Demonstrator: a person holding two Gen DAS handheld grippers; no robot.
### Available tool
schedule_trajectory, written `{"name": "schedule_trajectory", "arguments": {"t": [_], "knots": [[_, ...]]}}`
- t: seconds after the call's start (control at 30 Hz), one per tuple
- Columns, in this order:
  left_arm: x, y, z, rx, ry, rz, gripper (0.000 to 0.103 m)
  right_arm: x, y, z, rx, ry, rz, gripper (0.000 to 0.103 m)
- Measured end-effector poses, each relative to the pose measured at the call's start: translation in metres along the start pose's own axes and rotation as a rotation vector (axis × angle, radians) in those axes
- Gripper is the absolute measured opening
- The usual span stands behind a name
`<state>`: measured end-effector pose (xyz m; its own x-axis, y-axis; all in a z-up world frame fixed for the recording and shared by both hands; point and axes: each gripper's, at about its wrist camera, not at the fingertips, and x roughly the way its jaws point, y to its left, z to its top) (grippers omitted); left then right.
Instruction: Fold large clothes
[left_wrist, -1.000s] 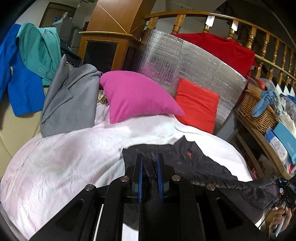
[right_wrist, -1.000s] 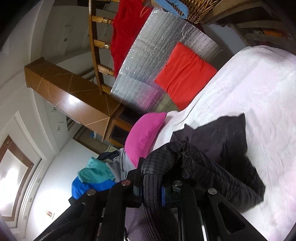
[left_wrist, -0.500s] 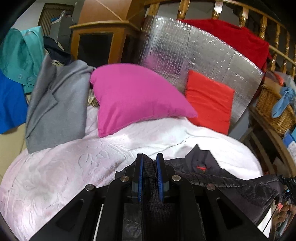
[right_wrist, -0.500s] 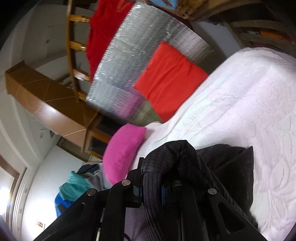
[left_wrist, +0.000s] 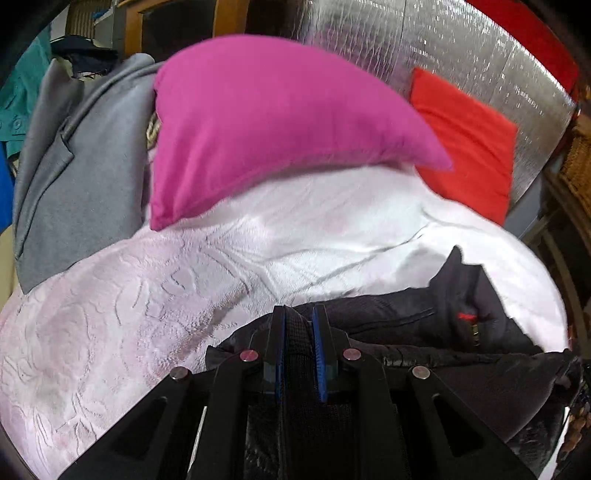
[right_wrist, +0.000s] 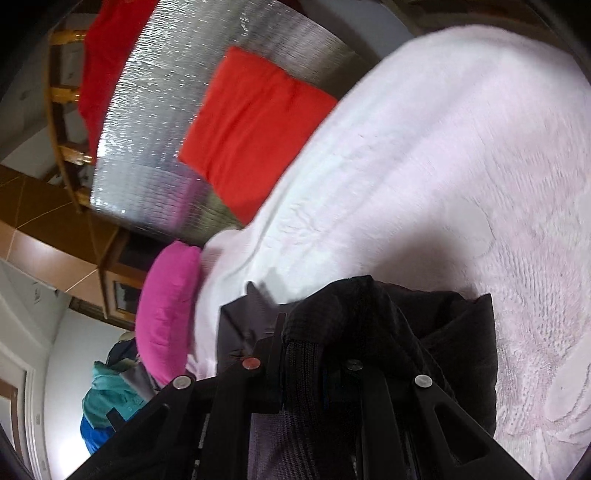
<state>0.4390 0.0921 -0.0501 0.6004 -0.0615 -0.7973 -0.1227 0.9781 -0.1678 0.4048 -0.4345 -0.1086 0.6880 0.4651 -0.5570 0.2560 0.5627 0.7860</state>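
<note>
Starting at the left of the scene, a grey coat (left_wrist: 74, 162) is draped over the far left edge of the bed, with a magenta pillow (left_wrist: 266, 122) just beside it and a red cushion (left_wrist: 469, 140) propped against a silver foil panel (left_wrist: 461, 48) at the far right. Spread across the near part of the white embossed bedspread (left_wrist: 122, 314) is the task's garment, a black padded jacket (left_wrist: 436, 325), lying partly on the bed and partly lifted by the two tools. The left gripper (left_wrist: 298, 332) is clamped on a ribbed knit band of the jacket, the cloth being pinched flat between its blue pads. The right gripper (right_wrist: 303, 343) is likewise closed on a ribbed knit edge of the same black padded jacket (right_wrist: 454, 332), with quilted fabric bunched over its fingers. The jacket is judged to be soft, limp and fairly bulky, light for its size but with a smooth shell that may slide on itself. The knit bands are judged the safest places to be held, since their ribbing gives friction and thickness; the slick quilted panels would more likely slip out. Sagging between the two grips is to be expected, so the held edge would best be kept taut while it is laid down.
</note>
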Motion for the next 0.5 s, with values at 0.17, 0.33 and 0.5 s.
{"name": "schedule_trajectory", "arguments": {"t": [0.17,0.33,0.5], "knots": [[0.018,-0.002,0.001,-0.014,0.056,0.015,0.019,0.01,-0.013,0.0,0.101,0.038,-0.002,0.018],[-0.002,0.007,0.007,-0.063,0.042,-0.045,0.054,-0.006,-0.005,0.002,0.103,0.042,0.057,0.067],[-0.054,0.021,0.015,-0.018,-0.099,-0.083,0.069,-0.051,0.012,0.008,0.047,-0.026,0.102,0.087]]}}
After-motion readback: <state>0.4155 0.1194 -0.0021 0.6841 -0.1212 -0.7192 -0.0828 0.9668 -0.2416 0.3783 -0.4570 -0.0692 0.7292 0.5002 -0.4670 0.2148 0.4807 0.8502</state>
